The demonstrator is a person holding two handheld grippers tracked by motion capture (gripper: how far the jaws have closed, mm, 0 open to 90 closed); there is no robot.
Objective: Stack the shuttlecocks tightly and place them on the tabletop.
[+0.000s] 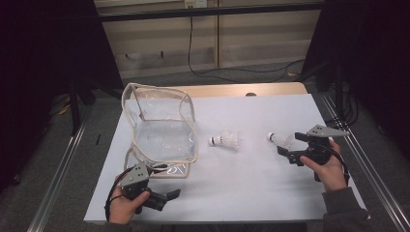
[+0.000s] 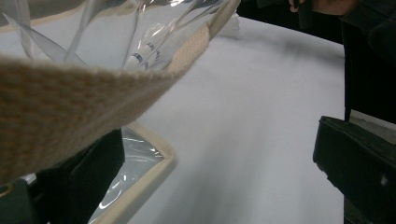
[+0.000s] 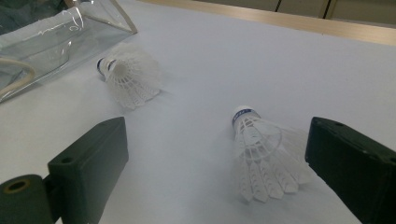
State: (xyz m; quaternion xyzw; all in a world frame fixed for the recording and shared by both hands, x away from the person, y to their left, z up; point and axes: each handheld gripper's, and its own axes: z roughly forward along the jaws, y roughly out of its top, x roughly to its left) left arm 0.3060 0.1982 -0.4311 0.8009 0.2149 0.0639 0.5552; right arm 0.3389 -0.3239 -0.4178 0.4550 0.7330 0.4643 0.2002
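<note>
A clear plastic bag (image 1: pixel 162 126) with beige trim stands open at the table's left. Two white shuttlecocks lie on the white sheet: one in the middle (image 1: pixel 226 140), one to the right (image 1: pixel 280 140). My right gripper (image 1: pixel 289 145) is open, with the right shuttlecock (image 3: pixel 261 154) lying between its jaws, nearer the right-hand one. The middle shuttlecock (image 3: pixel 130 77) lies farther off, beside the bag (image 3: pixel 56 42). My left gripper (image 1: pixel 170 196) is open at the front left, just before the bag's flap. The bag's beige strap (image 2: pixel 70 107) hangs across its left jaw. A shuttlecock's blue-banded cork (image 2: pixel 137 57) shows through the plastic.
The white sheet (image 1: pixel 251 183) covers a wooden table whose far edge (image 1: pixel 232 90) shows at the back. Metal rails (image 1: pixel 58 169) run along both sides. Dark curtains and cables stand beyond the table. A person's hand (image 1: pixel 331 171) holds the right gripper.
</note>
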